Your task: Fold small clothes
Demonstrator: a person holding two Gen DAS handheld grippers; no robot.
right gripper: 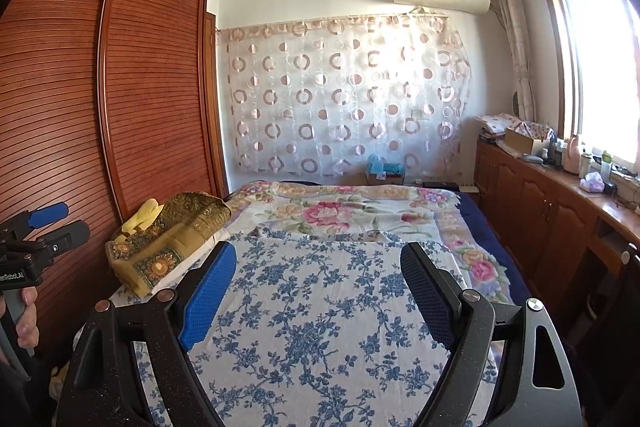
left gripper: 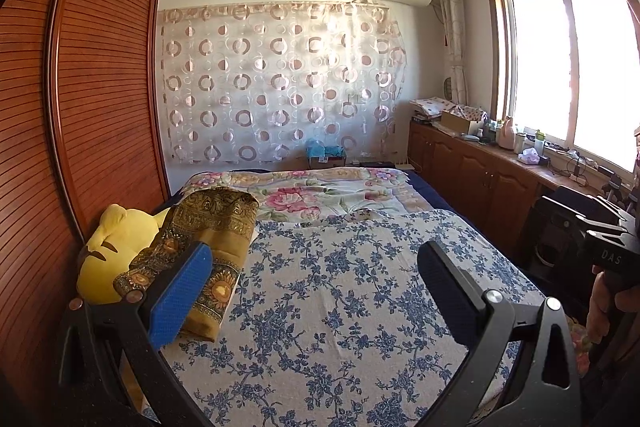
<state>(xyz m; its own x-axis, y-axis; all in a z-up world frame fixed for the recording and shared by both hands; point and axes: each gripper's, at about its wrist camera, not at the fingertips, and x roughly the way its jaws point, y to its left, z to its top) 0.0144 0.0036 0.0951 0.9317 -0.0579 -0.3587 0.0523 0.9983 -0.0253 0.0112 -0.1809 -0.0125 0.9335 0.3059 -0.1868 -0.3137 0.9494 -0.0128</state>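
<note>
My left gripper (left gripper: 316, 267) is open and empty, held above the blue-flowered sheet (left gripper: 352, 299) on the bed. My right gripper (right gripper: 318, 271) is open and empty too, above the same sheet (right gripper: 320, 319). A folded brown-and-gold patterned cloth (left gripper: 208, 227) lies at the bed's left edge, just behind my left gripper's blue left pad (left gripper: 182, 297); it also shows in the right wrist view (right gripper: 172, 239). No small garment shows on the sheet between the fingers. The right gripper's body (left gripper: 608, 243) shows at the right edge, and the left gripper's body (right gripper: 36, 247) at the left edge.
A yellow plush toy (left gripper: 116, 251) lies beside the cloth against the slatted wooden wardrobe (left gripper: 80, 107). A pink-flowered quilt (left gripper: 320, 195) covers the far half of the bed. A low wooden cabinet (left gripper: 480, 171) with clutter runs under the window on the right.
</note>
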